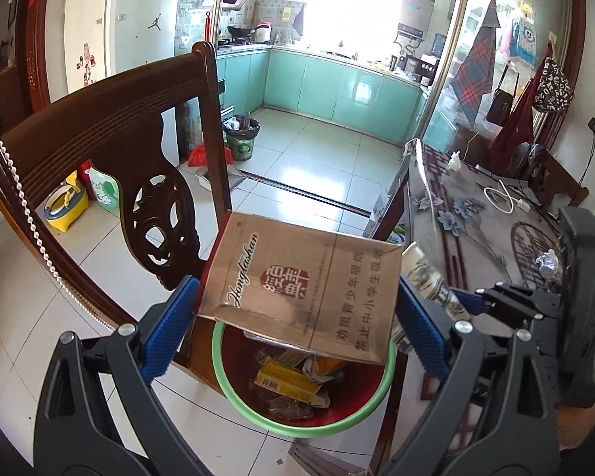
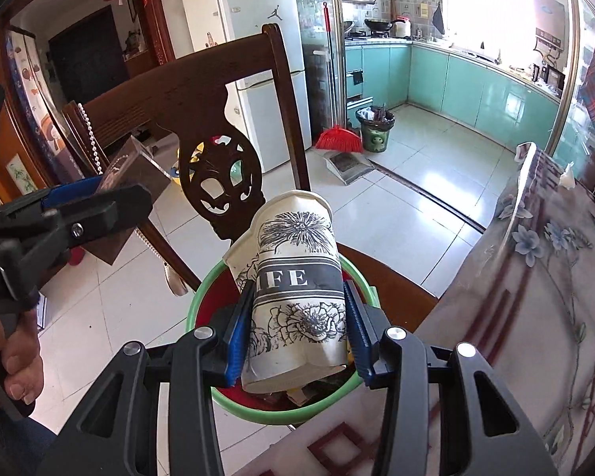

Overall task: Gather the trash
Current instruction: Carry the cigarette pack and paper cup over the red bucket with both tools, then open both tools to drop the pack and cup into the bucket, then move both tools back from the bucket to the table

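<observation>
A flattened brown cigarette carton (image 1: 301, 285) is clamped between the blue pads (image 1: 418, 333) of the left tool (image 1: 293, 329) and is held directly above a red bin with a green rim (image 1: 258, 412). Inside the bin, a yellow pack (image 1: 285, 382) and crumpled wrappers are seen. A squashed paper cup (image 2: 297, 297), printed with black flowers, is gripped across its middle by the right tool (image 2: 297, 329), also above the same bin (image 2: 202, 289). The bin is placed on the tiled floor (image 1: 317, 150), between a dark wooden chair (image 1: 111, 146) and a table (image 1: 476, 230) covered with a floral plastic sheet. A hand (image 2: 16, 361) is seen on the left tool's handle.
</observation>
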